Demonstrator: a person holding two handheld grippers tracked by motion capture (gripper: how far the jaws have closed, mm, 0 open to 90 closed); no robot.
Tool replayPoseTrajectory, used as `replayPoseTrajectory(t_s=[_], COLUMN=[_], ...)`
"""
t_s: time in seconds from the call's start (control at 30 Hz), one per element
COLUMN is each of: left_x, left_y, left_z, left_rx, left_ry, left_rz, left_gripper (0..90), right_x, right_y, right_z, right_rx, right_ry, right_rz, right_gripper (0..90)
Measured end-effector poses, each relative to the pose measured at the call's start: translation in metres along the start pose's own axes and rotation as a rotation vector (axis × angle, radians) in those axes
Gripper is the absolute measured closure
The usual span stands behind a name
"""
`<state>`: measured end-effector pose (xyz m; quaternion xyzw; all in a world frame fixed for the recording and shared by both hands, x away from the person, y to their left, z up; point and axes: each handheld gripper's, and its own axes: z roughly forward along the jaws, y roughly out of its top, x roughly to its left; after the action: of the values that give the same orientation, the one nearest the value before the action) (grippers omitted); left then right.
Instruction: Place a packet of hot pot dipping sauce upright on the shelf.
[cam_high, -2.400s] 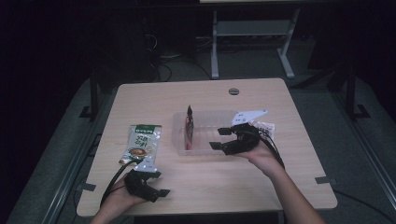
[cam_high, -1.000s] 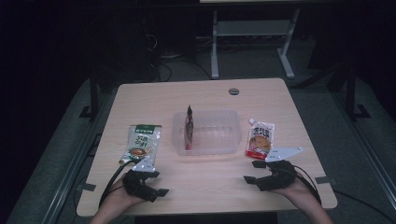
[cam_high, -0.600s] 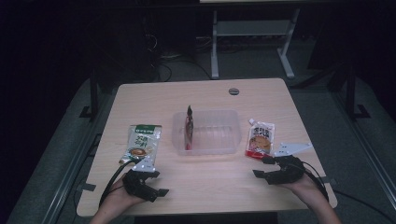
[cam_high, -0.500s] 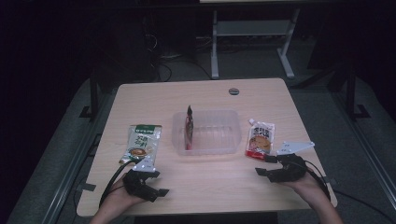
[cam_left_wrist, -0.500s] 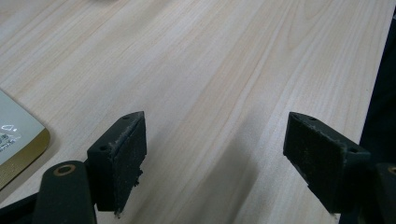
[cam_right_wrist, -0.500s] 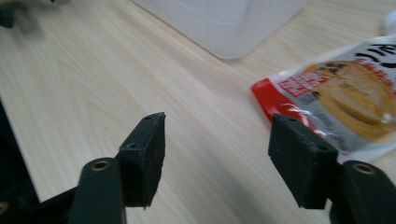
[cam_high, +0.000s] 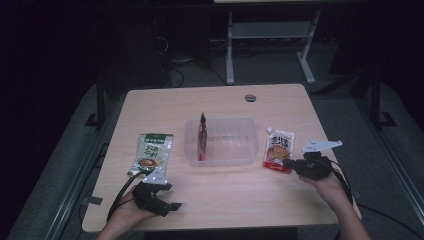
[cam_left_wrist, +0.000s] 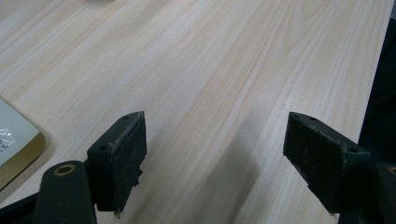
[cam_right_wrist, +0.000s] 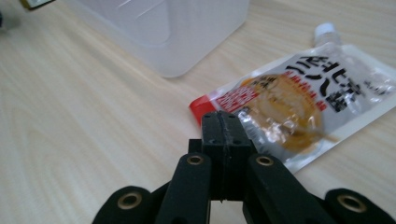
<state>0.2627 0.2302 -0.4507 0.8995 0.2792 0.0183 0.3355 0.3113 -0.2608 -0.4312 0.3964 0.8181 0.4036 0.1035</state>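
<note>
Centrally on the table (cam_high: 225, 200) stands a clear plastic tub (cam_high: 220, 141) with 1 dark sachet (cam_high: 202, 135) upright against its left wall. Left of it lies a green-topped packet (cam_high: 151, 154), flat. Right of the tub lies the spouted pouch (cam_high: 279, 149), white with a red bottom edge and a brownish picture, its cap pointing away from the person. The right gripper (cam_high: 292, 163) sits at the pouch's near end; its jaws have just been closing and now meet, pads pressed together with nothing between them, tips just over the pouch's red corner (cam_right_wrist: 205, 103). The left gripper (cam_high: 170, 200) rests near the front edge, jaws wide apart over bare wood.
</note>
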Motion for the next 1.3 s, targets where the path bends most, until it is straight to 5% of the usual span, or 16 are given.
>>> replayPoseTrajectory(t_s=[0.53,1.3], left_x=[0.001,0.0], left_y=[0.0,0.0], left_z=[0.001,0.002], left_rx=[0.004,0.007], left_ry=[-0.003,-0.006], left_rz=[0.001,-0.007], left_gripper=[21.2,21.7], right_x=[-0.032,-0.03], right_y=[0.018,0.023], right_z=[0.037,0.063], right_rx=[0.071,0.187], right_ry=[-0.067,-0.116], right_rz=[-0.008,-0.074], right_gripper=[89.7,89.9])
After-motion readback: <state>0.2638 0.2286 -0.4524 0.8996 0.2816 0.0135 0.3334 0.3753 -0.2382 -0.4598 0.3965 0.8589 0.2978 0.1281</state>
